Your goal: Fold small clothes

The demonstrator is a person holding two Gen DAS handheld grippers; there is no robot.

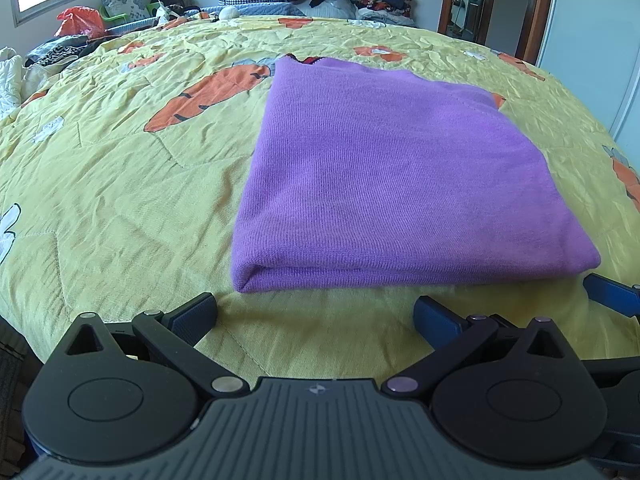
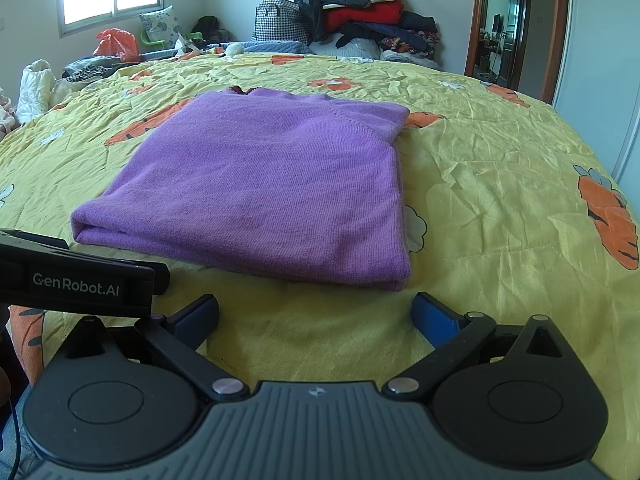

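A purple knit garment [image 1: 392,176] lies folded into a flat rectangle on the yellow carrot-print bedspread [image 1: 120,200]. It also shows in the right wrist view [image 2: 260,184]. My left gripper [image 1: 316,312] is open and empty, just short of the garment's near folded edge. My right gripper [image 2: 316,312] is open and empty, just short of the garment's near right corner. The left gripper's body [image 2: 80,280] shows at the left of the right wrist view. A blue finger of the right gripper [image 1: 612,294] shows at the right edge of the left wrist view.
A heap of clothes and a houndstooth bag [image 2: 352,12] stands at the bed's far side. An orange plastic bag [image 2: 116,42] and a cushion [image 2: 160,24] lie under the window. A doorway [image 2: 500,20] opens at the far right.
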